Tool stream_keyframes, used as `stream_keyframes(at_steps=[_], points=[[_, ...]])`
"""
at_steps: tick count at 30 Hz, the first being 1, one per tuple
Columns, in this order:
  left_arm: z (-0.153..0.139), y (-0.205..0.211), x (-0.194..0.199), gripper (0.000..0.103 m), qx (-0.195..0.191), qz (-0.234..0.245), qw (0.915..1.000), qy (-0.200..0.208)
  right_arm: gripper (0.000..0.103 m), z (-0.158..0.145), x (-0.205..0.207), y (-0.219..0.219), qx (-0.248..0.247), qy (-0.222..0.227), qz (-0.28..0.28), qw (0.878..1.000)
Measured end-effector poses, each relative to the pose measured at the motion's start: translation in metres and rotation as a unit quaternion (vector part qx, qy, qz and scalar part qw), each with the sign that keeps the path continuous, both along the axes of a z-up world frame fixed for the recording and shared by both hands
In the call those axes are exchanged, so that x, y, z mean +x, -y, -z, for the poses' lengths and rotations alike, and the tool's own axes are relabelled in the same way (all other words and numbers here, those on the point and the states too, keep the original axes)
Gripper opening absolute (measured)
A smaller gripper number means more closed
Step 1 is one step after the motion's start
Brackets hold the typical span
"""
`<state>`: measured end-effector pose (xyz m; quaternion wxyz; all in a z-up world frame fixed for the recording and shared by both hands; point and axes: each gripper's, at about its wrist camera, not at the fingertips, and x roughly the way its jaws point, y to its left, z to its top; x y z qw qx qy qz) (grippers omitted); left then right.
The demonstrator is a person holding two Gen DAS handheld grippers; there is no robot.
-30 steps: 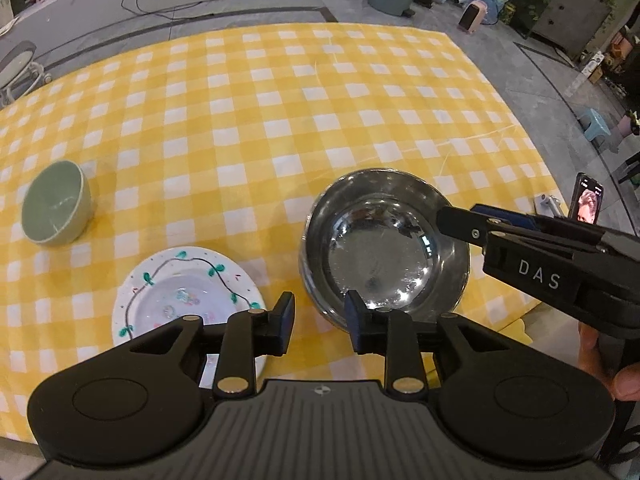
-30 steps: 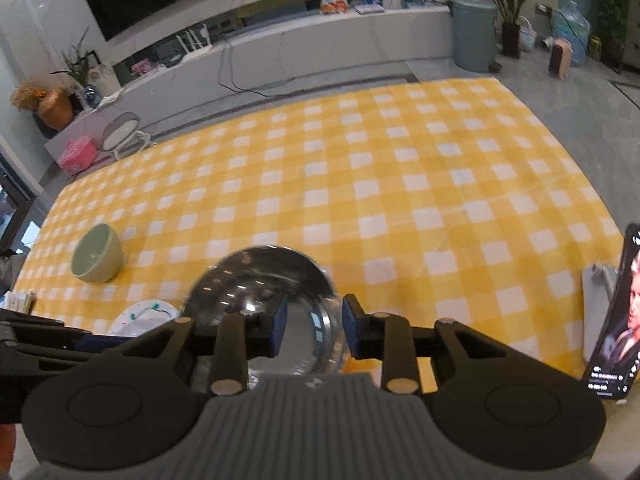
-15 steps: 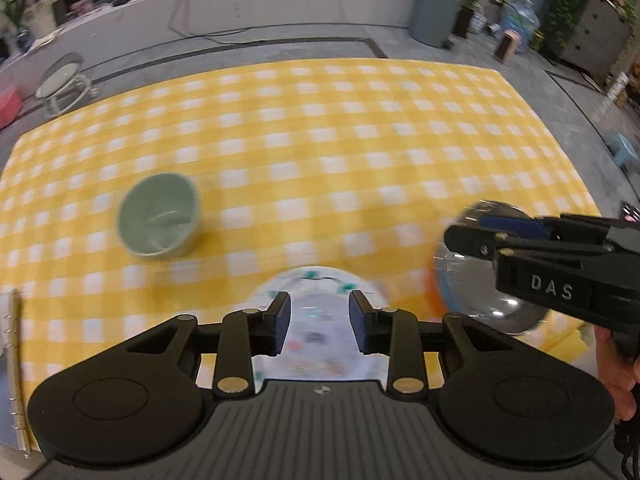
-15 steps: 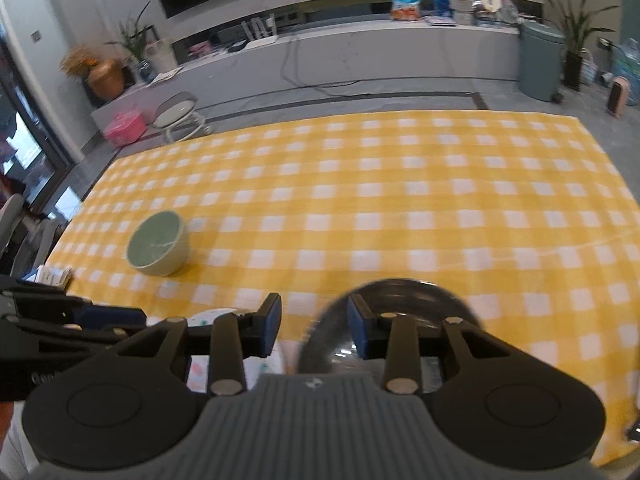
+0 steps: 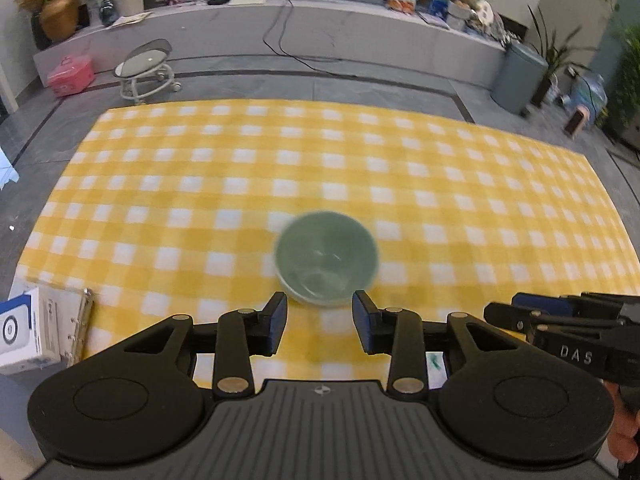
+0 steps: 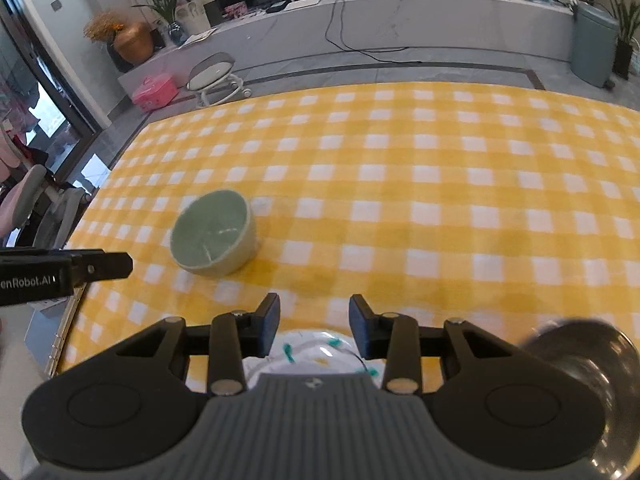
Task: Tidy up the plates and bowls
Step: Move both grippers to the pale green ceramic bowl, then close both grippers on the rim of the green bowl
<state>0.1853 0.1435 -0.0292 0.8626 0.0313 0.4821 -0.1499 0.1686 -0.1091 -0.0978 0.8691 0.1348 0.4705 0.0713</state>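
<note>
Left wrist view: the open left tool (image 5: 319, 322) has the green bowl (image 5: 326, 257) at twelve o'clock; the right tool (image 6: 314, 326) gapes, empty.

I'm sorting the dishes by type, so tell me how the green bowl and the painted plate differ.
The green bowl is deep with tall walls; the painted plate is shallow and flat. The bowl is plain pale green; the plate is white with teal marks. The bowl stands in full view out on the checked cloth; the plate is mostly hidden under the right gripper. Both sit upright and look empty.
</note>
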Motion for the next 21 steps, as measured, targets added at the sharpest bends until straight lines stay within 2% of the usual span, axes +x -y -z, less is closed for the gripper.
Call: stream_keyframes(at_steps=[10, 15, 19, 21], points=[[0.035, -0.01, 0.038, 0.042, -0.017, -0.007, 0.9997, -0.018, 0.038, 0.015, 0.053, -0.048, 0.004, 0.007, -0.013, 1.0], [0.056, -0.01, 0.053, 0.043, -0.02, -0.013, 0.9989, -0.04, 0.038, 0.033, 0.08, -0.058, 0.002, -0.011, -0.001, 1.0], [0.067, -0.005, 0.059, 0.043, -0.006, -0.014, 0.9989, -0.045, 0.037, 0.045, 0.093, -0.064, 0.002, -0.018, -0.008, 1.0], [0.072, -0.005, 0.061, 0.04, -0.005, -0.015, 0.9985, -0.052, 0.037, 0.05, 0.1, -0.065, 0.007, -0.027, -0.008, 1.0]])
